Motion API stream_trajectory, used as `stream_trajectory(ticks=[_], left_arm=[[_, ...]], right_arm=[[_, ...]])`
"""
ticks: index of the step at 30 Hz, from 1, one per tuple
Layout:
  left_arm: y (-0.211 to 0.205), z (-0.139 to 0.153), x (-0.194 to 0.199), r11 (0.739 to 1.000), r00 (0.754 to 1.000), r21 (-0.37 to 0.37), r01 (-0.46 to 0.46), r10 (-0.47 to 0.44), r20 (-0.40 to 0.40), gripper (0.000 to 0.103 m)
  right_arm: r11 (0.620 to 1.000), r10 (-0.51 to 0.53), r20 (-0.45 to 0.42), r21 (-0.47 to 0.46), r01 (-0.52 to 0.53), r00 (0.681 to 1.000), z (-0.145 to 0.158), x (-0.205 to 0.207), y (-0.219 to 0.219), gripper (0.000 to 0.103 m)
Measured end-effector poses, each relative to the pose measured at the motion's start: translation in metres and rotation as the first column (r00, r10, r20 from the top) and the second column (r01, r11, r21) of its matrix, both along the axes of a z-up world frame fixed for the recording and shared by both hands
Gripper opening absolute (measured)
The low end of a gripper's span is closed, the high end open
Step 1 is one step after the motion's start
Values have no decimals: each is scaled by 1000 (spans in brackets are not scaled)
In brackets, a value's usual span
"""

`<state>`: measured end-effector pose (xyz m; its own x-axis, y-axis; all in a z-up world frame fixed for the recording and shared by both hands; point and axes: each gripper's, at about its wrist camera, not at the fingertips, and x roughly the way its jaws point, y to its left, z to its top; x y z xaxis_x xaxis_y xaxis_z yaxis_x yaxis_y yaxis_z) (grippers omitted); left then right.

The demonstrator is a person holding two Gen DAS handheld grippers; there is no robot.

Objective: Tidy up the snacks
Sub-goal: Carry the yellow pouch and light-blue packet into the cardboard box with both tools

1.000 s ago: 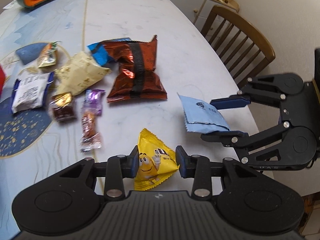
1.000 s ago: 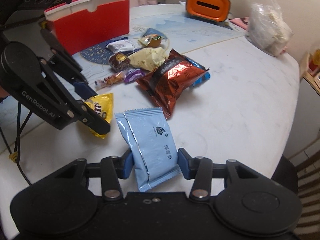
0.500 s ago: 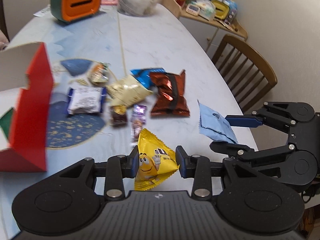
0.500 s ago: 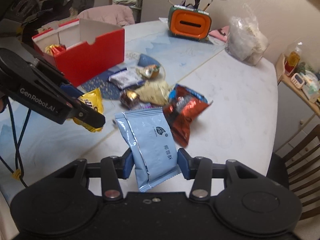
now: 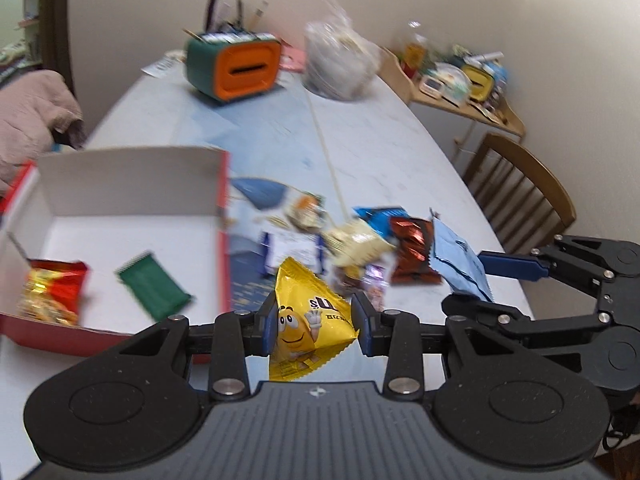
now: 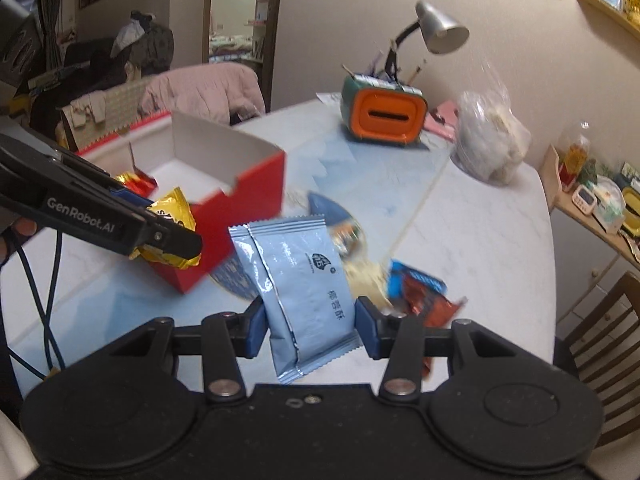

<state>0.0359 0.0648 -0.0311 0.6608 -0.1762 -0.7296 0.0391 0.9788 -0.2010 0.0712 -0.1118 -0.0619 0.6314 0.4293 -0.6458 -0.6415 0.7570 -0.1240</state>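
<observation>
My left gripper (image 5: 316,330) is shut on a yellow candy packet (image 5: 308,320), held above the table near the red box's front right corner. My right gripper (image 6: 310,328) is shut on a light blue packet (image 6: 304,280), also lifted off the table. In the left wrist view the right gripper (image 5: 486,286) is at the right with the blue packet (image 5: 458,260). The open red box (image 5: 222,216) at the left holds a red-gold bag (image 5: 52,292) and a green packet (image 5: 154,290). Several loose snacks, among them a copper-brown bag (image 5: 412,252) and a cream bag (image 5: 358,242), lie on the table beyond.
An orange-and-green pen holder (image 5: 240,66) with a desk lamp (image 6: 438,26) and a clear plastic bag (image 5: 340,64) stand at the far end of the table. A wooden chair (image 5: 520,188) is at the right edge. A side shelf (image 5: 456,84) holds small items.
Both grippers rose from the table with their packets and swung left toward the red box, which has come into full view. The loose snack pile now lies farther off.
</observation>
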Motion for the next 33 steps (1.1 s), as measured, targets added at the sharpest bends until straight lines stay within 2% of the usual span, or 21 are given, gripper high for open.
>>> stream_trajectory(ticks=[9,18,25,33], left_arm=[[68,18,-15,995,995,35,-92,91,29,37],[130,21,-17,985,987,56,-162,160,36,37],[177,12,-2,977,979,59,-204,204,2,37],[215,-3,34,976,976,59,-209,212,-49,37]], right_arm=[[999,5,7,39,-6,1000,19,-6,69,45],[999,-15,-20,45,16,1000,19,2,131,45],[997,-60,-92,50,65,994,11,24,172,45],[996,-87,-140,-20,85,986,-11,55,216,46]])
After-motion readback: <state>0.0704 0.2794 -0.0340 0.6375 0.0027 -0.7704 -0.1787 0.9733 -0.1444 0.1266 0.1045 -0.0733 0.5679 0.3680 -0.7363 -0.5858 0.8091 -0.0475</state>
